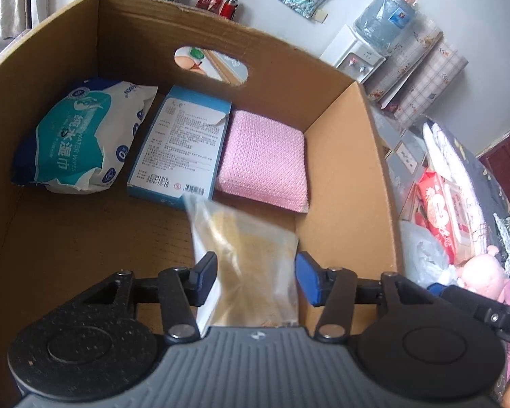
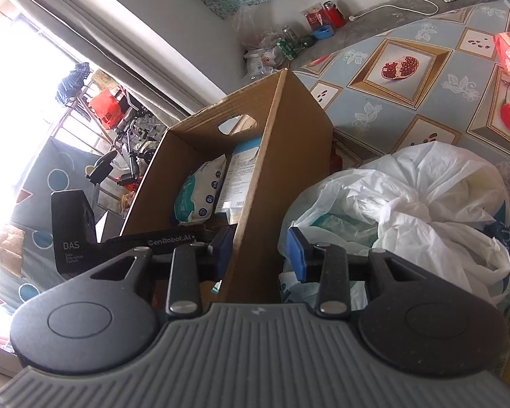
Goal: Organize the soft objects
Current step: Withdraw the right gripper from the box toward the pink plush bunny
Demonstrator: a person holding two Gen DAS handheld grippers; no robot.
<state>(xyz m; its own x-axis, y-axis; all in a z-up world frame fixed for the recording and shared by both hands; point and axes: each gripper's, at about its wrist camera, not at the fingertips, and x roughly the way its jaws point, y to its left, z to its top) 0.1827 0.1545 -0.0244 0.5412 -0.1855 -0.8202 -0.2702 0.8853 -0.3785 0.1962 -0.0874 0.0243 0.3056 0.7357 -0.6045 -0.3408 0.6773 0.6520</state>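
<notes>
A: Looking along the left gripper (image 1: 255,278), what is found between the jaws?

B: A clear packet (image 1: 248,248) with yellowish contents is seen there, blurred, over the bare floor of the box (image 1: 340,176). The jaws are spread moderately wide, and the pads do not appear to be pressed on it, so it is judged to be released.

A: How should the release be finished?

B: The jaws should be kept apart until the packet is settled flat, then the tool should be lifted straight out. Ahead of the jaws a row is already laid: a wipes pack (image 1: 74,139) to the left, a blue carton (image 1: 180,149) in the middle, a pink cloth (image 1: 261,159) to the right. Open floor is left near the tool and to its left; the box wall stands close on its right.

A: And along the right gripper (image 2: 260,251)?

B: Its jaws are set fairly narrow, and nothing is seen to be gripped. The box's near wall rises just ahead, with a white plastic bag (image 2: 425,197) ahead to the right. That wall's edge must be cleared before anything is carried in.
</notes>
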